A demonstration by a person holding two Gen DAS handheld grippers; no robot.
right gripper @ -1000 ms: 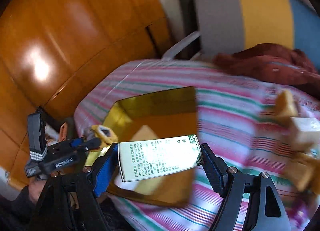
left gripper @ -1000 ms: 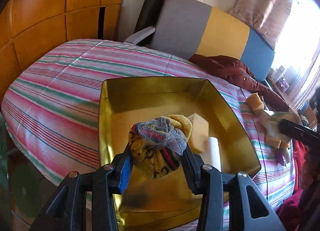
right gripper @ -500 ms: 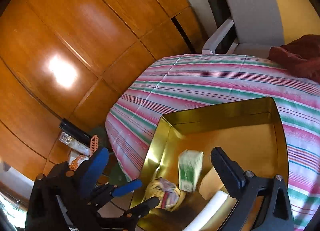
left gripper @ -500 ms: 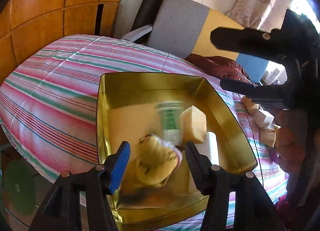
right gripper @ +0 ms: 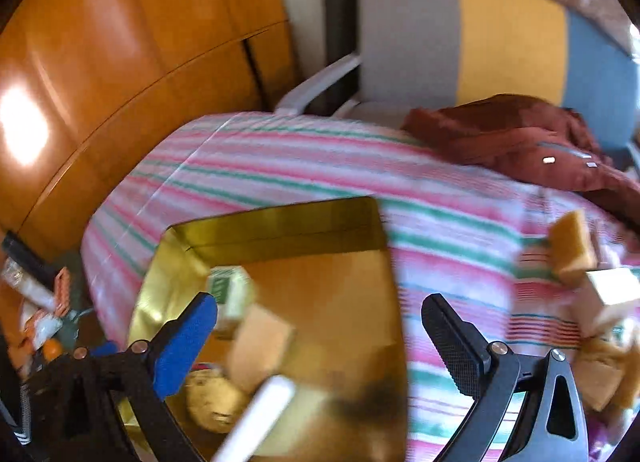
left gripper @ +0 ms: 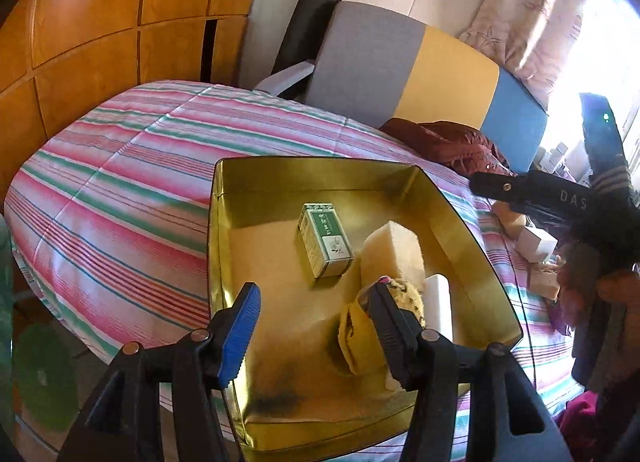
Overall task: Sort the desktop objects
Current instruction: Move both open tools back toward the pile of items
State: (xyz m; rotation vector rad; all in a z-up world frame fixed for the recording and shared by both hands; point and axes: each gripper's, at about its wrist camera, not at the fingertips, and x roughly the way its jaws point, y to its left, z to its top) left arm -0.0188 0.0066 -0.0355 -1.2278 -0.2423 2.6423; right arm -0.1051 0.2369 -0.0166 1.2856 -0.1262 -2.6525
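Observation:
A gold tray (left gripper: 224,262) sits on the striped tablecloth. In it lie a green and white box (left gripper: 325,238), a beige sponge block (left gripper: 394,250), a white tube (left gripper: 438,302) and a yellow patterned cloth bundle (left gripper: 360,326). My left gripper (left gripper: 314,326) is open and empty above the tray's near part; its right finger hides part of the bundle. My right gripper (right gripper: 320,338) is open and empty over the tray (right gripper: 280,222), where the box (right gripper: 228,294), sponge (right gripper: 260,346), tube (right gripper: 260,418) and bundle (right gripper: 212,398) also show, blurred.
Several sponge pieces and small boxes (right gripper: 576,258) lie on the cloth to the right of the tray. A dark red garment (left gripper: 448,142) lies at the table's far side by a grey, yellow and blue chair (left gripper: 400,66). Wooden panels (left gripper: 100,22) stand on the left.
The left gripper let go of the cloth bundle into the tray and opened wide. The right gripper dropped the green and white box into the tray, opened, and swung back to the right.

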